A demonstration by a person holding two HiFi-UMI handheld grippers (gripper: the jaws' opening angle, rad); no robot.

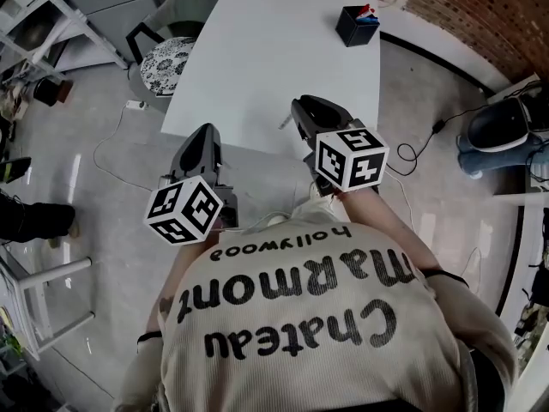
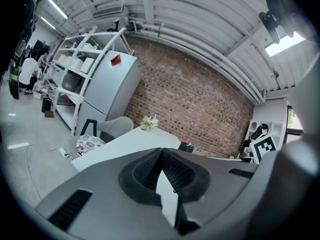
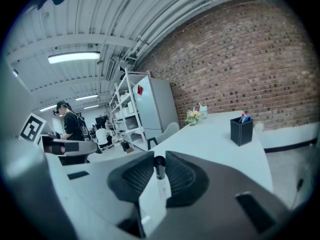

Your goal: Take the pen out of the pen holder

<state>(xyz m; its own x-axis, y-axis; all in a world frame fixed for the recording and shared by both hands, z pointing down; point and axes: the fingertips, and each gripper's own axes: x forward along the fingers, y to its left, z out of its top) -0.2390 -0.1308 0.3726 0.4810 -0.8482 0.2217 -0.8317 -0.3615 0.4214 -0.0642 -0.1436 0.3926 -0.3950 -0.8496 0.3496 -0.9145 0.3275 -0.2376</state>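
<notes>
While the left gripper [image 2: 161, 153] hangs near the person's body with its jaws pressed together at the tips and nothing between them, the right gripper [image 3: 159, 162] is clamped on a pen [image 3: 161, 185], a white barrel with a black cap that stands upright between the ribbed pads. Both tools sit at the near end of a long white table [image 1: 274, 50]. At the far end, well apart from them, stands the black square pen holder [image 1: 355, 26], with red and blue pens [image 3: 243, 117] showing above its rim. A chair [image 1: 165, 63] with a patterned seat stands beside the table's left edge.
</notes>
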